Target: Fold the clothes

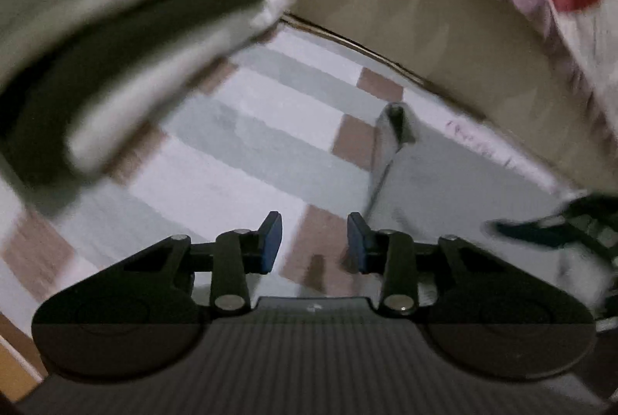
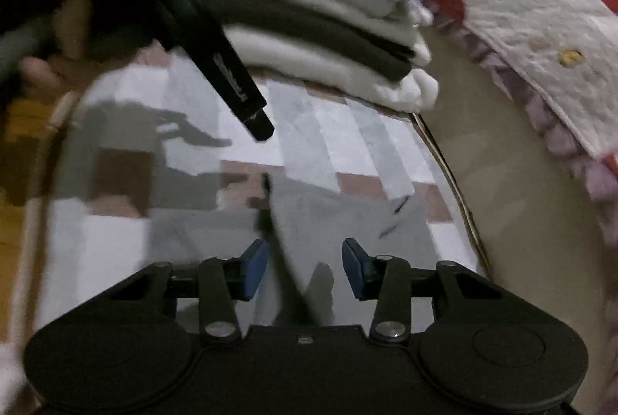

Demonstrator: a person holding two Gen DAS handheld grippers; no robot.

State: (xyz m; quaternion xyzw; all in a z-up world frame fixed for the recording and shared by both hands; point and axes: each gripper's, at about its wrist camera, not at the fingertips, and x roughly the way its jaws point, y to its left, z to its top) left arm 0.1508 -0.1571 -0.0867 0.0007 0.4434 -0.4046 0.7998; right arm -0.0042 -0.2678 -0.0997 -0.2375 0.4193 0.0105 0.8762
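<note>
Bed (image 2: 340, 129): checked sheet, pale, grey and brown blocks.
Quilt (image 2: 533, 40): right edge, red motifs, frilled hem.
Stack (image 2: 320, 29): folded clothes, white and dark layers, at the far side of the sheet.
Garment (image 2: 340, 218): grey, flat on the sheet; long axis runs away from the right gripper, fold edge along its left side.
Left gripper (image 1: 314, 241): jaws apart, nothing between.
Right gripper (image 2: 305, 268): jaws apart over the garment, not pinching.

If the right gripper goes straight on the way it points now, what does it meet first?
Most likely the grey garment lying flat on the checked cloth; the right gripper is open above it. Blur leaves depth uncertain.
</note>
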